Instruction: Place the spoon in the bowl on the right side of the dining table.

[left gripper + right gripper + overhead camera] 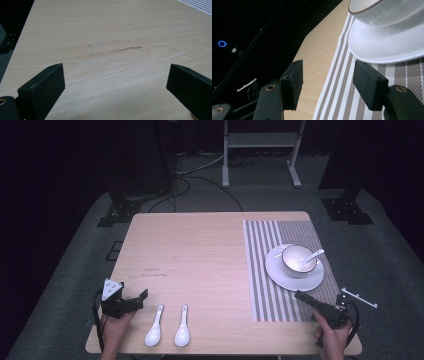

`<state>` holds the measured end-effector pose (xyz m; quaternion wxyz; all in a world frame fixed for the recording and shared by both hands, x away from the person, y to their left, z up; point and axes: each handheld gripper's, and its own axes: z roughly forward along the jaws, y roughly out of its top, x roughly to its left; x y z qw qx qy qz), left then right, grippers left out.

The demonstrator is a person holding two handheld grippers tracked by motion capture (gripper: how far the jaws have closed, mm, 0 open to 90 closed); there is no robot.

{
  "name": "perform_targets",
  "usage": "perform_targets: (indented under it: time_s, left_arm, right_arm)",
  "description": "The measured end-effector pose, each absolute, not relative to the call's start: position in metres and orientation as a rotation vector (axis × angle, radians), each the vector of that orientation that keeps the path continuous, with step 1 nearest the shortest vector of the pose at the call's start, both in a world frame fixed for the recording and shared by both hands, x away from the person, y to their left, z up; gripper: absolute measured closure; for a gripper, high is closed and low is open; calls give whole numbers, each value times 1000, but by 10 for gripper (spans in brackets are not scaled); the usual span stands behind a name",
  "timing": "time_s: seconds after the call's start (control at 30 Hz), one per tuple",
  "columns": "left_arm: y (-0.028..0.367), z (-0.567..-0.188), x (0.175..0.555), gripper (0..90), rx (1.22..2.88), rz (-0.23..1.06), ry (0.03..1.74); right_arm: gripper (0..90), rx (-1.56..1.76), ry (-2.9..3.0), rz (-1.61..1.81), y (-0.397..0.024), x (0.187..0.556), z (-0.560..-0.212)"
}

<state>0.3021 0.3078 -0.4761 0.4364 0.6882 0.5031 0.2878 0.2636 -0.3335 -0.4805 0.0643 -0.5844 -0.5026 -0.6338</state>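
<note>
Occlusions and crops, this frame.
Right gripper view: bowl cut by top edge, plate cut by right edge. High view: both forearms cropped at bottom edge; spoon bowl end hidden inside bowl. Background beyond table too dark to resolve.

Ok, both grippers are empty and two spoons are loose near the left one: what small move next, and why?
Probably swing the open left gripper right and down over the nearer white ceramic spoon. That spoon lies loose on the pale wooden table just beside it, while the third white spoon already rests in the white bowl on its saucer.
</note>
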Motion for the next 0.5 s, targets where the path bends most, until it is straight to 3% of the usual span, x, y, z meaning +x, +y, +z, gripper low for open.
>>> perform_targets:
  time_s: [0.5]
  left_arm:
    - [307, -476, 302, 5, 1714, 718, 1251]
  right_arm:
    - [396, -1724, -1561, -1880, -320, 248, -491]
